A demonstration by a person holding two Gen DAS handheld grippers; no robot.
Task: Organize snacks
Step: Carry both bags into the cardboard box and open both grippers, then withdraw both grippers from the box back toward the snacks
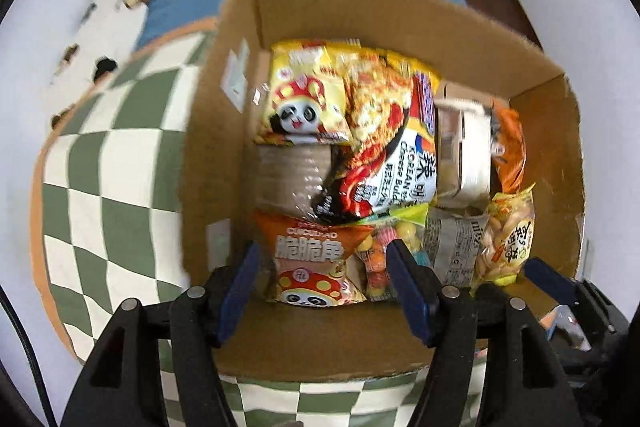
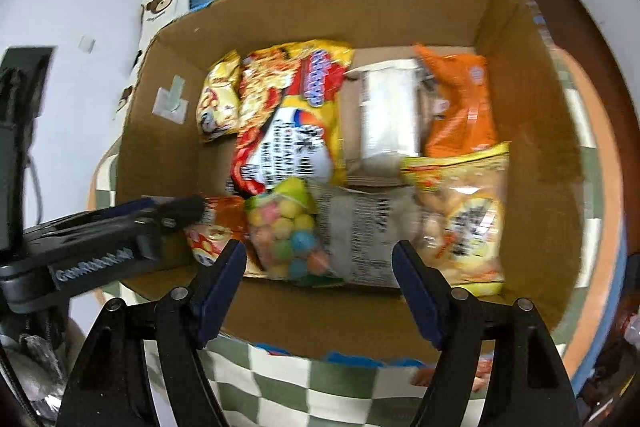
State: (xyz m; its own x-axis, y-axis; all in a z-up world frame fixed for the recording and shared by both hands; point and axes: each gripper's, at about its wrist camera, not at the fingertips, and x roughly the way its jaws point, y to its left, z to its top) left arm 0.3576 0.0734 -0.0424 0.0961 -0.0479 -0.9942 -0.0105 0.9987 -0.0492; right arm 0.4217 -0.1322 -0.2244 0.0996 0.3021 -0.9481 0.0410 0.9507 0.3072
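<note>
The brown cardboard box [image 1: 400,27] fills the middle of both views – bright plastic snack packets [image 2: 296,115] lie inside. The left gripper [image 1: 322,283] and right gripper [image 2: 318,279] gape wide, holding nothing.

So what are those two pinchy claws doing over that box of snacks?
A person holds both grippers over a cardboard box packed with snacks. The left gripper hangs open above an orange panda packet. The right gripper hangs open above a bag of colourful balls. Neither one is holding anything.
</note>
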